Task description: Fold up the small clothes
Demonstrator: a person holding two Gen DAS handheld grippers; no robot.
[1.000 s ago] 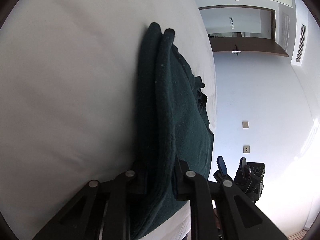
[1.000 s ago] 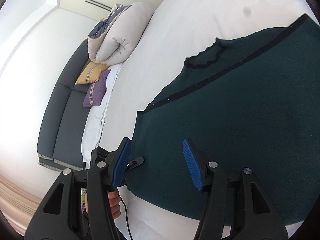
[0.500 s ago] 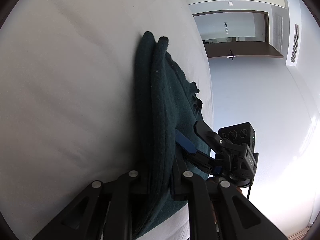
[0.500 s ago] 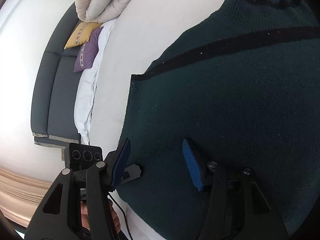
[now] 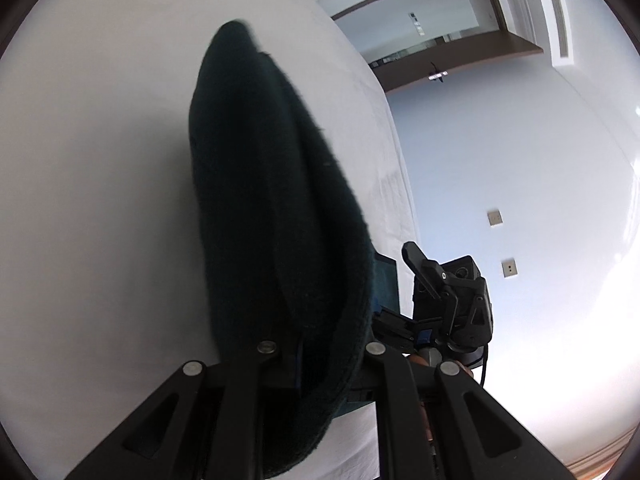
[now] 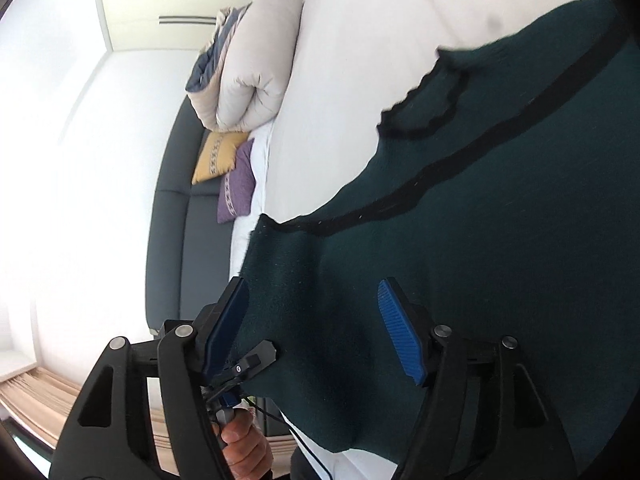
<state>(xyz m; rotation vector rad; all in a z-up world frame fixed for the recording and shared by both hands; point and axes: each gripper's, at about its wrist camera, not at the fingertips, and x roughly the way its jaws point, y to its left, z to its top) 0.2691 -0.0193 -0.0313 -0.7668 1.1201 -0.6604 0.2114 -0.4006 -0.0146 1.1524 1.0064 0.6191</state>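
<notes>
2 grippers work the dark green knitted sweater (image 6: 480, 220) on the white bed (image 5: 100, 200): left gripper (image 5: 320, 354) clamped on its folded edge, right gripper (image 6: 316, 328), jaws just widened around the hem, should close before lifting evenly.

Sweater (image 6: 500, 248) on the bed (image 6: 360, 80); pillows (image 6: 226, 172) lie left.

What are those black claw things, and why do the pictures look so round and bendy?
They are grabbing tools, and a person holds one in each hand. Each tool carries a small wide-eyed camera that looks out along its jaws, which bends the picture. One picture is from the left tool, the other from the right.

A dark green knitted top lies on a white bed. The left gripper is shut on a doubled edge of the top and lifts it. The right gripper has just been opening its blue jaws; cloth sits between them, but they do not pinch it. Behind are a rolled duvet and two cushions.
</notes>
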